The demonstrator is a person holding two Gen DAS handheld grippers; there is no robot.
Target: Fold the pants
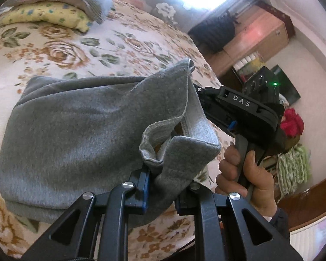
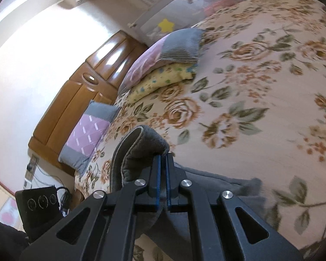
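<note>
1. Carrying one end of the grey pants (image 1: 80,130) across the flowered bedspread (image 1: 60,50), both grippers have cloth lifted clear of the bed; this looks like a fold in mid-swing, not a finished one.
2. The left gripper (image 1: 160,187) has its jaws pinching a thick bunch of the ribbed edge, which stands up just ahead of the jaws.
3. The right gripper (image 2: 163,180), held by a hand (image 1: 245,178), has its jaws pressed nearly together on a thinner bit of hem that curls over its left jaw.
4. Beyond the left jaws, the rest of the pants lies in a broad, doubled-looking mass on the bed, so one fold seems under way.
5. Left to do, by my reading: lay the held edge down on the far part, let go, smooth, and probably fold once more.
</note>
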